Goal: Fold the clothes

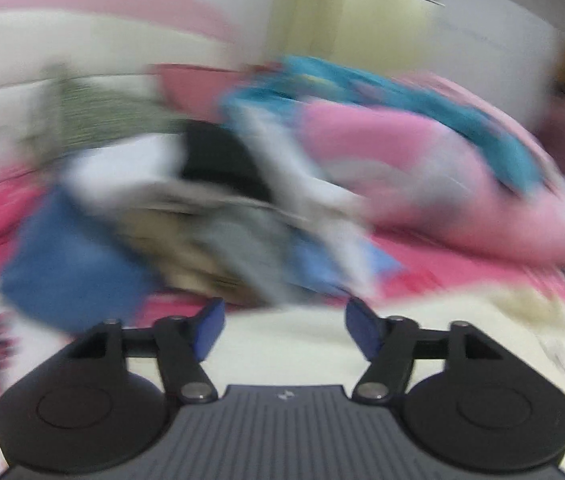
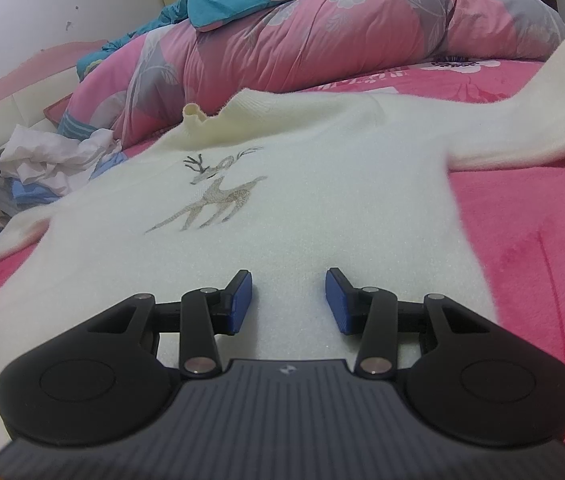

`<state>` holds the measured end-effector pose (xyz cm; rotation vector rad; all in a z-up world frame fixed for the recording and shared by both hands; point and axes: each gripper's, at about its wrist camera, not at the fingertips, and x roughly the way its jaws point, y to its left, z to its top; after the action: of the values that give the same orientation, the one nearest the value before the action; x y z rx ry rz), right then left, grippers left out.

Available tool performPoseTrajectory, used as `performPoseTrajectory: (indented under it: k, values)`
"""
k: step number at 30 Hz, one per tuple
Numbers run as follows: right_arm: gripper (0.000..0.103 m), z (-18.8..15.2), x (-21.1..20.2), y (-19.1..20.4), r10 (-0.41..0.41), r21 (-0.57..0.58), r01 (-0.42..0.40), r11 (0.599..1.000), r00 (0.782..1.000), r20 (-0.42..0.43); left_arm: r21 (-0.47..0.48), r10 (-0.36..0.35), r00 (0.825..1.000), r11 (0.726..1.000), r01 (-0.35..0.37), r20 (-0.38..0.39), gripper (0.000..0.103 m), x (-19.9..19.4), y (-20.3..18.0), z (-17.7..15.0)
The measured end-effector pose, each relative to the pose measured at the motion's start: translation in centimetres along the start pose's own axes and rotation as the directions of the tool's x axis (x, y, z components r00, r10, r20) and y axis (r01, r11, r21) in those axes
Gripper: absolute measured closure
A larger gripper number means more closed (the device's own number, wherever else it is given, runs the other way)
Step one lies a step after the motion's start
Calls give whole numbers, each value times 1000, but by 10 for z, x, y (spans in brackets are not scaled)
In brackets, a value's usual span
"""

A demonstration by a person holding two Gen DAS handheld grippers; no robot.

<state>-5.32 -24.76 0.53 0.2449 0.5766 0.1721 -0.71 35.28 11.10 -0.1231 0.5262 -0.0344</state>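
A cream knitted sweater with a deer motif lies flat, front up, on the pink bed cover. One sleeve runs off to the right, the other to the left. My right gripper is open just above the sweater's lower body, and nothing sits between its blue pads. The left wrist view is heavily blurred. In it my left gripper stands wide open over the cream sweater, with nothing between its fingers.
A loose pile of clothes, white, blue, grey and black, lies beyond the left gripper and shows at the left edge. A rolled pink floral duvet with a teal cloth on it lines the far side. A white wall stands behind.
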Motion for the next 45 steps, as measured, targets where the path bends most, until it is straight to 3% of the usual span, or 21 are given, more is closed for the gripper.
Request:
performPoseTrajectory:
  k: [2,4,6,8,9,10,12,13,14,15,17,20,21,22,23,26,29,35,37,39,45]
  values:
    - [63,0,0,0,-2,-2,2,1000,1000,0,126,-66,996,989,72,-54,24,19,-36,-18]
    - [63,0,0,1,-6,-6,6,1000,1000,1,147,-84,988,984,102,-128,24,39,-60,-37]
    - [63,0,0,2,-10,-10,10,1000,1000,0,29,-121,977,991,127,-175,25,55,-64,-50]
    - [63,0,0,2,-13,-13,13,1000,1000,0,-219,-185,971,964,149,-154,25,63,-48,-60]
    - [63,0,0,2,-13,-13,13,1000,1000,0,-362,-217,969,918,161,-120,24,65,-35,-67]
    - [63,0,0,2,-12,-13,12,1000,1000,0,-498,-241,967,850,171,-79,21,67,-21,-76]
    - [63,0,0,1,-10,-11,10,1000,1000,0,-703,-253,967,688,179,-2,22,75,4,-94]
    - [63,0,0,1,-9,-9,9,1000,1000,0,-751,-234,972,637,175,28,26,77,10,-99]
    - [63,0,0,1,-7,-7,7,1000,1000,0,-777,-207,977,605,172,55,27,78,14,-101]
    - [63,0,0,0,-7,-6,7,1000,1000,1,-789,-177,982,592,163,70,28,80,16,-101]
    - [63,0,0,0,-5,-4,5,1000,1000,1,-784,-110,992,609,122,69,38,84,15,-98]
    - [63,0,0,2,-8,-6,8,1000,1000,2,-786,-16,1000,617,22,16,89,91,16,-98]
    - [62,0,0,2,-9,-8,9,1000,1000,2,-796,-6,1000,606,11,10,92,90,18,-99]
    - [62,0,0,2,-10,-9,10,1000,1000,2,-806,-4,1000,591,15,15,93,86,19,-102]
    - [62,0,1,2,-10,-9,11,1000,1000,2,-803,9,1000,596,18,30,93,78,18,-102]
    - [62,0,1,2,-12,-11,12,1000,1000,1,-749,68,997,662,-15,39,94,58,12,-101]
    - [62,0,1,3,-15,-12,15,1000,1000,1,-723,76,997,687,-77,-33,94,68,15,-108]
    - [62,0,1,7,-31,-30,31,999,1000,0,-636,67,998,770,-59,-12,78,51,7,-107]
    - [62,0,1,7,-33,-32,33,999,999,0,-590,61,998,805,-56,-11,64,37,0,-110]
    - [62,0,1,7,-33,-33,33,999,999,0,-542,62,998,838,-54,-4,58,22,-7,-111]
    - [62,2,2,10,-43,-38,42,998,999,-13,-428,-34,999,903,45,34,57,24,-39,-98]
